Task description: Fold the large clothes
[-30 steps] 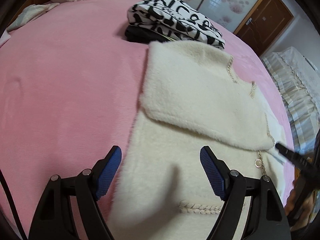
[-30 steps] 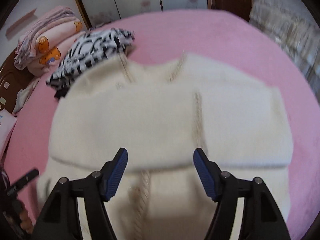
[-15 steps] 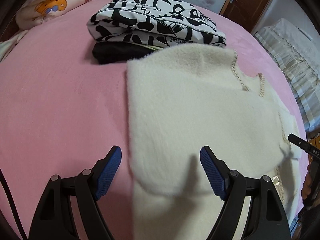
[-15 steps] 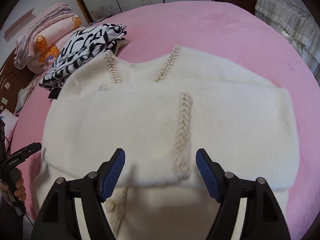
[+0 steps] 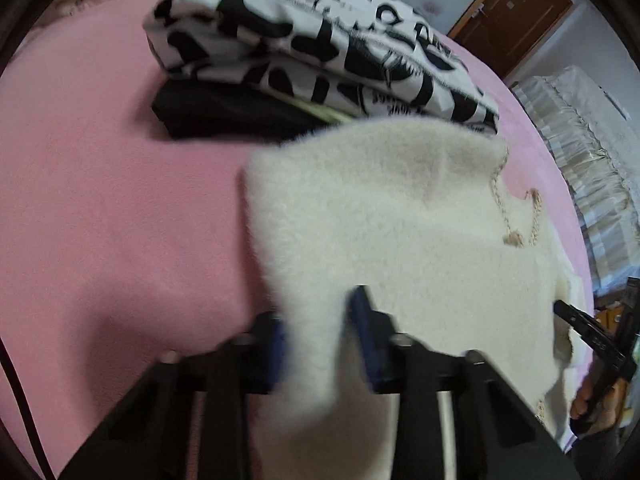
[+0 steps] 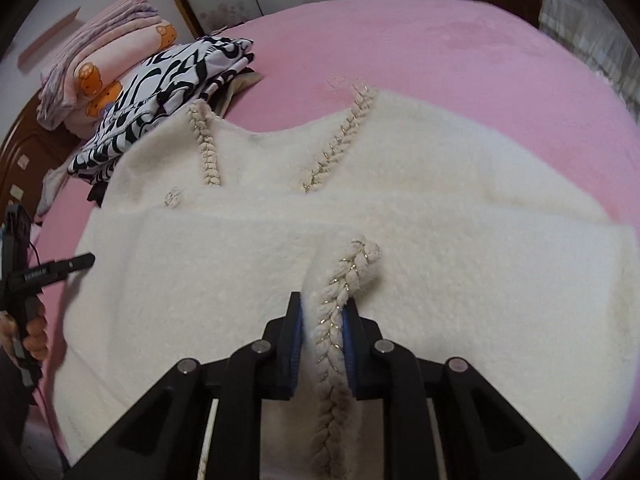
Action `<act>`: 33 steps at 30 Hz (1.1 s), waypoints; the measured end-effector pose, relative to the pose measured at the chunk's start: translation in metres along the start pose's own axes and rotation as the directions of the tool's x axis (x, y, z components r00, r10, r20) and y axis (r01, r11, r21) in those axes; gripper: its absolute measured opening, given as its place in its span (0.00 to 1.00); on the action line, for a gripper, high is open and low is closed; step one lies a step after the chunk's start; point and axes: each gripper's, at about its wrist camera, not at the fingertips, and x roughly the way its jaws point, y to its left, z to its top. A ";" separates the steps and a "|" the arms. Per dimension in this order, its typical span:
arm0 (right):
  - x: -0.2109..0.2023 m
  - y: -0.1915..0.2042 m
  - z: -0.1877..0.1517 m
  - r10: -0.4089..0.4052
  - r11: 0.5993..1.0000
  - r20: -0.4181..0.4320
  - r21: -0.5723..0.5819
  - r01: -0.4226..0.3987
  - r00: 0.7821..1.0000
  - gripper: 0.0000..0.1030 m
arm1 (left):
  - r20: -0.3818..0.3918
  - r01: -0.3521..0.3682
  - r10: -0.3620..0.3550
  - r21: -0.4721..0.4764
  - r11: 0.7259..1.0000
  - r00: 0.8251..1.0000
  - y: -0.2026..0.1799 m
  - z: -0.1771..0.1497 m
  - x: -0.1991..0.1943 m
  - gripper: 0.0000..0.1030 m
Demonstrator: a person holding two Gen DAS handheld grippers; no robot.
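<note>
Cream fleece jacket [image 6: 440, 208] lies flat on the pink bed [image 6: 440, 52], just beside a stack of folded clothes [image 5: 320, 40]. Right gripper [image 6: 322, 328] is closing, pinching its braided trim [image 6: 340, 292]. Left gripper [image 5: 320, 332] is closing on the jacket's edge.

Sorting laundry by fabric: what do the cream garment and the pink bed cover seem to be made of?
Cream garment: looks like fluffy faux-fur or plush knit, matte, with a fuzzy nap and braided trim carrying a glinting metallic thread. Pink bed cover: likely short-pile fleece or velvet, soft and matte, brush marks showing. Neither fibre can be confirmed by sight.
</note>
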 end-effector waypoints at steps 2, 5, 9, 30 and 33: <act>-0.013 0.004 0.003 -0.008 1.000 0.045 -0.011 0.008 0.999 0.15 | 0.041 -0.006 0.005 0.014 1.000 0.999 -0.004 0.002 -0.010 0.12; -0.043 0.012 0.013 0.009 1.000 0.166 -0.017 -0.006 0.986 0.15 | 0.105 -0.025 0.021 0.038 0.999 0.994 -0.012 0.005 -0.022 0.11; -0.047 0.012 0.033 -0.043 0.999 0.235 0.001 0.044 0.971 0.15 | 0.140 -0.034 0.027 0.042 0.999 0.990 -0.019 0.013 -0.019 0.11; -0.034 0.069 0.003 -0.034 0.999 0.153 -0.001 0.035 0.988 0.46 | 0.144 -0.029 0.012 0.115 0.993 0.990 -0.086 -0.016 -0.045 0.43; -0.016 0.102 -0.005 0.053 0.998 0.105 -0.047 -0.048 0.993 0.46 | 0.082 -0.026 0.017 0.106 0.994 0.997 -0.104 -0.033 -0.012 0.43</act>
